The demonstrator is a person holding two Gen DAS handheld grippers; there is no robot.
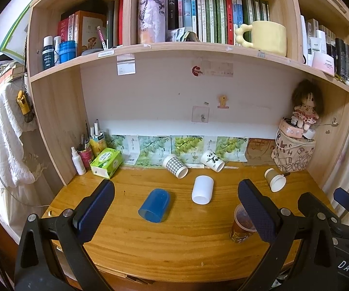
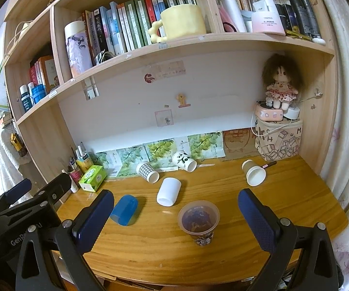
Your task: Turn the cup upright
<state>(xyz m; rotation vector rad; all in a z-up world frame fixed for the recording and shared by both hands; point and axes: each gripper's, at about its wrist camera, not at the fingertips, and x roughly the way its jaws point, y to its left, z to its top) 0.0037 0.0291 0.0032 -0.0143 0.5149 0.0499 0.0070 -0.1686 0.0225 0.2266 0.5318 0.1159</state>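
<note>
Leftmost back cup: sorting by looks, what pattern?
Grey-and-white checked cup; the left wrist view shows it best.

A: How is the scene lit?

B: Even, soft indoor light is seen in both views; only faint shadows are cast beside the cups on the desk. A mild sheen is noted on its wood.

A: And the sharpness?

B: The centre is rendered crisply. Strong fisheye bending is shown on the shelves, and the corners are darkened.
</note>
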